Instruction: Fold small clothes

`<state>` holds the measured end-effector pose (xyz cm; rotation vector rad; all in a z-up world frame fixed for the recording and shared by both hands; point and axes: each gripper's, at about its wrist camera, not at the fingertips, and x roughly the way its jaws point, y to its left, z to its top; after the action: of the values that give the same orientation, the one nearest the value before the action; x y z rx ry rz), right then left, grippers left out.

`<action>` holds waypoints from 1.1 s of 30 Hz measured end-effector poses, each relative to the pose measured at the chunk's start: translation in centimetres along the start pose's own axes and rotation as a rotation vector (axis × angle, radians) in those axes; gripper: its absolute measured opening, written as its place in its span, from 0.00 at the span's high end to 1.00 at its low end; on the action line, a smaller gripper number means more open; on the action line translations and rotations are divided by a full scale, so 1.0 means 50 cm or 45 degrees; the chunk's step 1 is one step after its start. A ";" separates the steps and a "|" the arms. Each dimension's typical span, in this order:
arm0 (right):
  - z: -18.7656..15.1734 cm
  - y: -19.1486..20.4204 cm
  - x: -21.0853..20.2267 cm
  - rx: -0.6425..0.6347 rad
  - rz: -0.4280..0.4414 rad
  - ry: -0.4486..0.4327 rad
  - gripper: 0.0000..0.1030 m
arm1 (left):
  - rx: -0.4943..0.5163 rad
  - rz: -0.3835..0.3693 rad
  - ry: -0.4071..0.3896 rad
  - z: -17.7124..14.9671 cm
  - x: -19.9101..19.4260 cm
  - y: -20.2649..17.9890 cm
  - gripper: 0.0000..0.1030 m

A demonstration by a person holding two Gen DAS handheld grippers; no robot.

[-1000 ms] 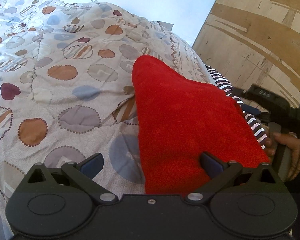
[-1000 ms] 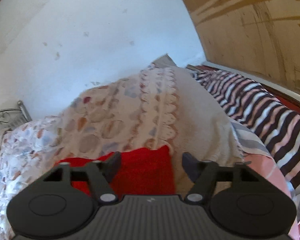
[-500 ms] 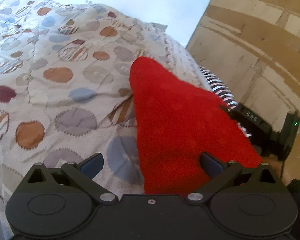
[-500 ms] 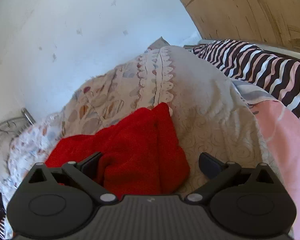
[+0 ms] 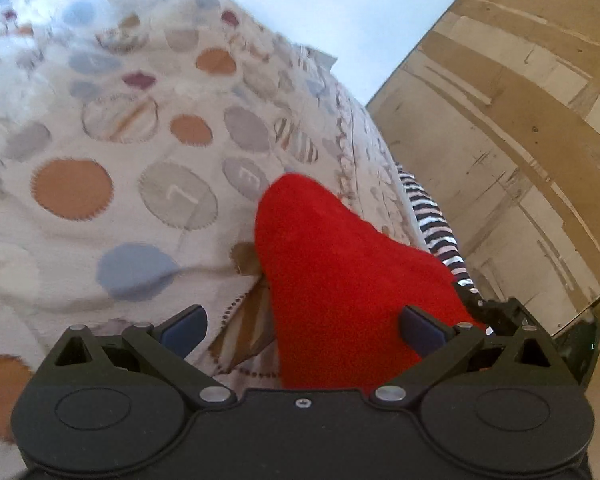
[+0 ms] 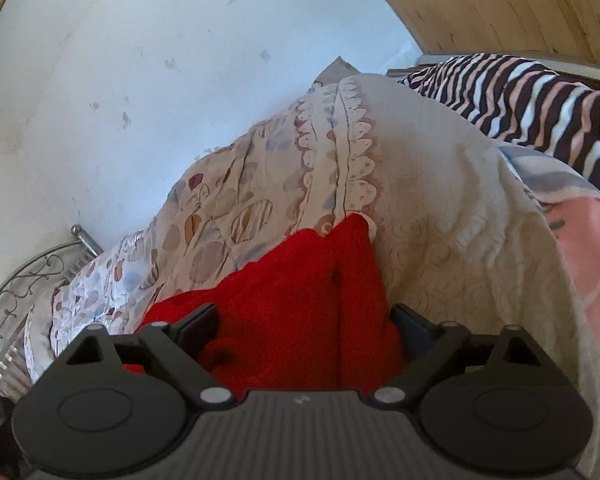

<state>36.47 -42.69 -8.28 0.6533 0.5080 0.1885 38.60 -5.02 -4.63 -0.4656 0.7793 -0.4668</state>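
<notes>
While both tools gape wide, right tool (image 6: 302,322) should close on red cloth (image 6: 300,300) low against bed quilt (image 6: 440,248) (left tool (image 5: 302,322) astride its near edge).

Bright daylight, fisheye-bent edges, motion-blurred quilt (image 5: 100,128)

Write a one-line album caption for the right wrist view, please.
Open right gripper straddling a red garment on a patterned quilt, striped bedding beyond.
</notes>
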 end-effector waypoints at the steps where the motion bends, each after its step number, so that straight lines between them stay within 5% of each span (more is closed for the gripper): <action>1: -0.004 0.001 -0.003 -0.004 -0.001 -0.010 0.14 | -0.011 -0.005 0.034 0.001 0.013 0.003 0.01; 6: -0.017 0.012 -0.017 -0.042 0.013 -0.037 0.32 | -0.068 -0.039 0.101 -0.008 0.041 0.014 0.02; 8: -0.022 0.019 -0.021 -0.045 0.018 -0.042 0.47 | -0.085 -0.061 0.117 -0.010 0.047 0.009 0.13; 10: -0.028 0.037 -0.031 -0.095 -0.006 -0.066 0.54 | -0.101 -0.109 0.142 -0.009 0.054 -0.001 0.41; 16: -0.035 0.101 -0.086 -0.161 -0.018 -0.164 0.60 | -0.009 -0.042 0.071 -0.008 -0.003 -0.065 0.60; 25: -0.011 0.261 -0.130 -0.202 0.156 -0.243 0.60 | 0.020 0.012 -0.150 0.041 -0.208 -0.102 0.62; 33: -0.019 0.430 0.014 -0.262 0.334 -0.201 0.60 | 0.087 0.245 -0.329 0.128 -0.333 -0.030 0.62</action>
<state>36.38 -25.14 4.19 0.5262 0.2453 0.4274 32.70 4.47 9.39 -0.3742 0.5501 -0.2465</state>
